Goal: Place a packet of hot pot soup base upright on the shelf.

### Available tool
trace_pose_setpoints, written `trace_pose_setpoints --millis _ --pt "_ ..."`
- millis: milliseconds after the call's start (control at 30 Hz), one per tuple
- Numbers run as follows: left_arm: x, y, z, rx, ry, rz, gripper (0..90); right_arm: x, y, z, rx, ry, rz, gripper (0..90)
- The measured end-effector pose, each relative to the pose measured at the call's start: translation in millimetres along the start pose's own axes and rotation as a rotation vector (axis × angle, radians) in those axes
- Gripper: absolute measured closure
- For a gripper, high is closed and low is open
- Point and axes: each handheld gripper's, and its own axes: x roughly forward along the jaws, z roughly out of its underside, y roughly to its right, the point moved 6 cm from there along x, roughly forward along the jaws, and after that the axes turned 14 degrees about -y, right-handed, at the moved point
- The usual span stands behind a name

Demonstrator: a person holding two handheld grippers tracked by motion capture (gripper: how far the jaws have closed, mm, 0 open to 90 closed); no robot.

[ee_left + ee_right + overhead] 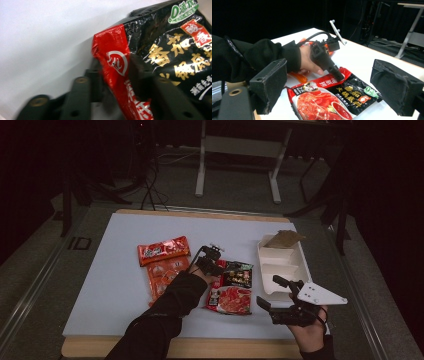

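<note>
Left hand-held gripper (212,265) down on red-and-black packet (232,287)

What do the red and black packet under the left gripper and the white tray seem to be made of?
Red and black packet: probably thin plastic film with a glossy finish; it crinkles and glints, and its edge lifts between the left gripper jaws. White tray: looks like moulded matte foam or pulp, with stiff divided compartments and no shine; which one is hard to tell.

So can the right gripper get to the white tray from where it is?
Probably yes. The right gripper hovers open and empty near the table's front edge, and the white tray sits just beyond it, with bare table between. The red and black packet lies off to the side, not in the way.
</note>
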Motion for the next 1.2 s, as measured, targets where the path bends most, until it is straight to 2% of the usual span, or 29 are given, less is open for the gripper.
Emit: trace_pose_setpoints --millis 100,200,267,333,433,533,733,800,1033,1200 --pt "0.4 -2.0 0.0 -0.016 0.005 0.008 84.7 0.8 0.2 0.5 0.001 -0.007 -0.001 13.6" --pt "0.4 1.5 0.3 -0.016 0.036 -0.012 87.1 0.2 0.5 0.5 0.001 -0.005 0.0 13.6" --pt "-0.1 4.0 0.3 -0.01 0.062 -0.024 87.6 -0.3 1.6 0.5 0.004 -0.001 0.003 13.6" --pt "-1.2 4.1 0.3 -0.015 0.069 -0.016 88.0 -0.6 1.8 0.4 0.006 0.0 0.001 13.6" --pt "-10.3 2.9 1.8 -0.021 0.117 0.036 88.3 -1.8 2.2 0.4 0.002 0.001 0.006 13.9" --pt "-22.2 4.0 3.0 -0.007 0.159 0.075 88.5 -2.4 3.7 0.3 0.011 0.005 0.007 13.8" --pt "-42.4 11.5 6.3 0.014 0.234 0.08 88.7 -3.9 4.4 -1.0 0.016 0.014 0.015 13.8" --pt "-48.0 13.3 7.1 0.012 0.257 0.1 88.7 -4.1 4.2 -1.2 0.017 0.015 0.017 13.9" --pt "-65.8 23.7 11.1 0.052 0.32 0.098 88.8 -5.5 5.3 -1.6 0.014 0.02 0.019 16.2" --pt "-76.6 32.3 14.2 0.068 0.361 0.101 88.8 -7.4 8.7 -1.6 0.026 0.027 0.038 16.2"
